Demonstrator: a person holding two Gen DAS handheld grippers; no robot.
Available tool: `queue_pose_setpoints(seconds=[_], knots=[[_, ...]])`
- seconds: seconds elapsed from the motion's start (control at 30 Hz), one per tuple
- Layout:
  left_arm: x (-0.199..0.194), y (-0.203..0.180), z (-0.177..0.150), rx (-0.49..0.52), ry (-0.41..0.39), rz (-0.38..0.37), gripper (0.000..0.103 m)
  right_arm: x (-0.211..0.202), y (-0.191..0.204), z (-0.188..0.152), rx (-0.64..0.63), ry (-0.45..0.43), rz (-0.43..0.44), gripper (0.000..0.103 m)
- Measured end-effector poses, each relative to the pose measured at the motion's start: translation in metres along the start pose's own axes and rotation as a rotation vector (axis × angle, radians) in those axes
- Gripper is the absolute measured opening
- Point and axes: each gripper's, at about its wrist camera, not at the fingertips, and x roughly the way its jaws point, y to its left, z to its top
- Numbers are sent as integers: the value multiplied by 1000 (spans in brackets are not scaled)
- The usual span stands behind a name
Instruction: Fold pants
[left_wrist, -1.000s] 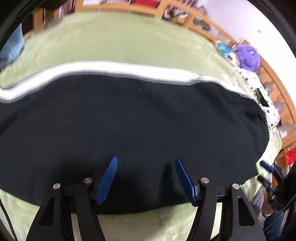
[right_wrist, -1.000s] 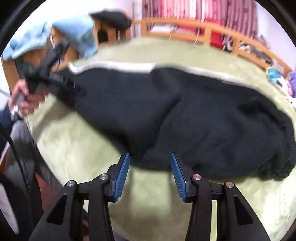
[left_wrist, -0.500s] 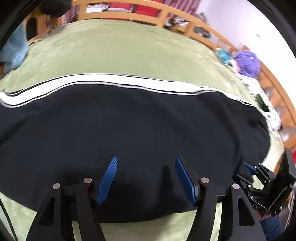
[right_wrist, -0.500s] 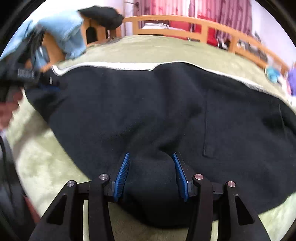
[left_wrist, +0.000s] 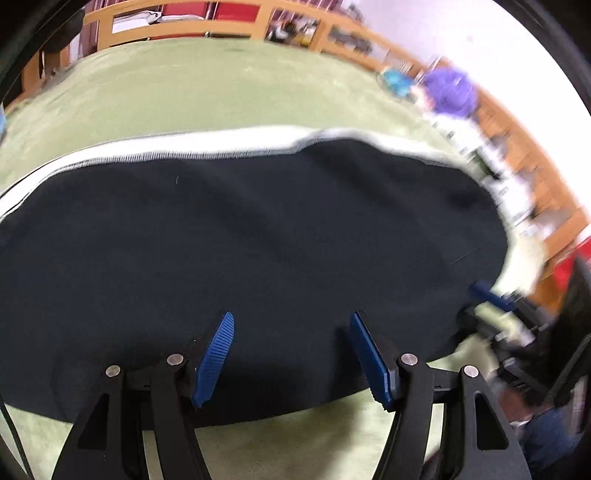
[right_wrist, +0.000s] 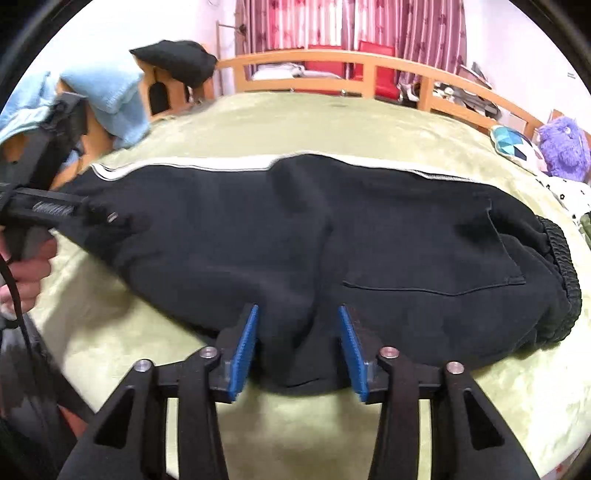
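Pants (right_wrist: 332, 236), black, on green bed (right_wrist: 332, 122); right tool (right_wrist: 297, 343) closing around crotch fold; left tool (left_wrist: 290, 354) wide; waistband, pocket in right view only.

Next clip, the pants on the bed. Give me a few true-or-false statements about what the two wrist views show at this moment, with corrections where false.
1. The pants are black with a white side stripe. True.
2. They lie on a red blanket. False: the blanket is light green.
3. The elastic waistband is at the right end in the right wrist view. True.
4. The right gripper is far from the pants. False: a fold of black cloth sits between its closing jaws.
5. A purple plush toy sits near the bed's far right edge. True.
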Motion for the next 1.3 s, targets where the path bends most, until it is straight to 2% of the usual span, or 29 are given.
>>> queue_pose_setpoints(seconds=[0.07, 0.17, 0.23, 0.3, 0.37, 0.4, 0.47, 0.57, 0.63, 0.7, 0.73, 0.8, 0.87, 0.9, 0.97, 1.03, 1.2, 1.3], knots=[[11, 3, -8, 22, -5, 145, 59, 13, -5, -6, -3, 21, 26, 47], [4, 19, -13, 11, -25, 155, 59, 14, -17, -19, 17, 64, 148, 47], [-2, 29, -13, 0, -13, 202, 59, 1, -23, -23, 10, 59, 169, 47], [-8, 35, -9, -18, 5, 212, 56, -14, -33, -23, 5, 23, 130, 50], [-17, 25, 0, -10, -5, 246, 53, -19, -42, -19, 15, -4, 124, 50], [-23, 15, 4, 30, -35, 254, 54, -20, -47, -16, 13, -30, 65, 50], [-35, -4, 13, 86, -97, 219, 59, -19, -58, -13, 21, -27, 64, 50], [-30, -5, 24, 70, -109, 232, 60, -16, -74, -7, 62, -68, 11, 50], [-14, 7, 27, 35, -71, 264, 60, 4, -80, -3, 85, -23, -47, 50], [-4, 32, 17, -1, -29, 316, 60, 30, -85, -7, 84, 70, -83, 45], [0, 50, 11, -19, -19, 372, 62, 34, -87, -10, 85, 78, -89, 45], [-6, 73, 4, -58, -38, 396, 62, 34, -92, -13, 89, 60, -80, 41], [-23, 97, 2, -117, -49, 362, 62, 35, -95, -9, 94, 79, -94, 40], [-34, 107, 5, -137, -65, 368, 62, 35, -97, -6, 109, 94, -98, 37], [-57, 128, 9, -163, -122, 448, 62, 33, -94, 2, 111, 120, -127, 35], [-81, 160, 15, -198, -164, 498, 62, 23, -87, 9, 86, 114, -149, 35], [-121, 240, 36, -272, -214, 558, 62, 0, -77, 30, 159, 37, -78, 47], [-129, 288, 42, -319, -208, 523, 62, 7, -75, 39, 212, 58, -112, 47]])
